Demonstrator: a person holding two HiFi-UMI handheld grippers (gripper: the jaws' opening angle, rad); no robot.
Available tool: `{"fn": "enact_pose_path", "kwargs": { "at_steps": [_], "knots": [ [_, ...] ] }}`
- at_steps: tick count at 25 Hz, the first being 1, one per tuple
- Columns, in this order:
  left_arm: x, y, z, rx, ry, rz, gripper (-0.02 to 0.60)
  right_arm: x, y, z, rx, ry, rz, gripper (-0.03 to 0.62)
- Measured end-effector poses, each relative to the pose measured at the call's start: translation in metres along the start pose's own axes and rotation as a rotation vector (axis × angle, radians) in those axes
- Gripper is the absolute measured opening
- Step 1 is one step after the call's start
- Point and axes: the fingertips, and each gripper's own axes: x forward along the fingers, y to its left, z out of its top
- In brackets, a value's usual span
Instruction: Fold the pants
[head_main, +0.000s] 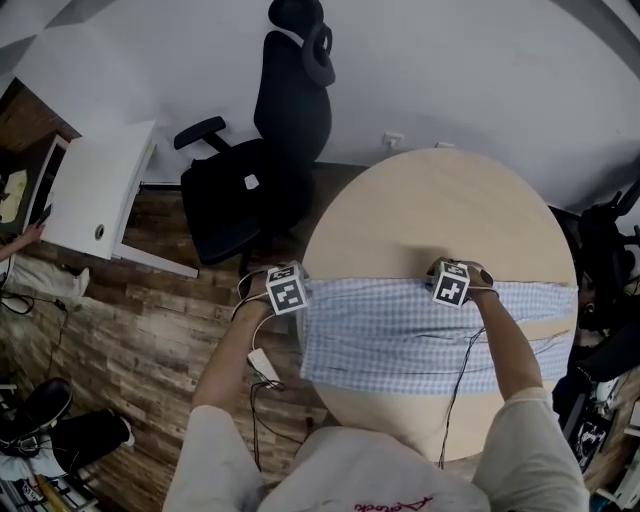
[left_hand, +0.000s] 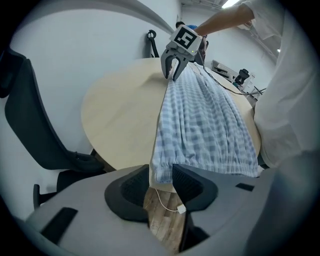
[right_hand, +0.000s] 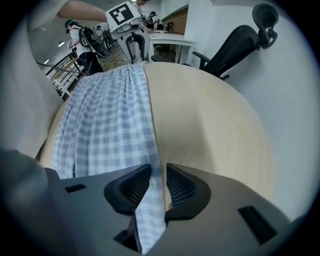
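Note:
Blue-and-white checked pants (head_main: 400, 335) lie stretched across the near half of a round wooden table (head_main: 440, 210), their left end hanging over the table's edge. My left gripper (head_main: 292, 300) points down at that left end. In the left gripper view its jaws (left_hand: 161, 182) stand apart with the waistband corner (left_hand: 162, 172) loose between them. My right gripper (head_main: 452, 290) points down on the pants' far edge. In the right gripper view a fold of the cloth (right_hand: 107, 120) runs through the narrow gap of its jaws (right_hand: 158, 182).
A black office chair (head_main: 260, 170) stands past the table's left side, with a white desk (head_main: 100, 190) further left. A cable with a white adapter (head_main: 265, 365) lies on the wooden floor below my left arm. Dark clutter (head_main: 600, 260) crowds the table's right side.

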Motion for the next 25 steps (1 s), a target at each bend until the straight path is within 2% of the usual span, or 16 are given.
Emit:
{"fn": "enact_pose_path", "kwargs": {
  "at_steps": [5,8,12,17,21,25],
  "knots": [
    [0.006,0.004,0.0,0.001,0.031,-0.07,0.163,0.003,0.002,0.002,0.003,-0.01,0.076,0.096],
    [0.008,0.002,0.003,-0.007,0.046,-0.123,0.133,0.003,0.007,0.003,0.008,-0.026,0.117,0.061],
    [0.007,0.0,0.004,-0.007,0.086,-0.172,0.123,0.005,0.008,0.001,0.018,-0.042,0.117,0.043],
    [0.01,-0.005,0.003,0.044,0.101,-0.158,0.083,0.003,0.008,0.003,0.009,-0.038,0.074,0.04],
    [0.009,-0.011,0.004,0.067,0.086,-0.135,0.08,0.001,0.013,-0.001,-0.009,-0.026,0.045,0.038],
    [-0.002,-0.011,0.0,0.083,0.08,-0.085,0.08,-0.015,0.005,0.0,-0.006,-0.06,-0.013,0.038]
  ]
}}
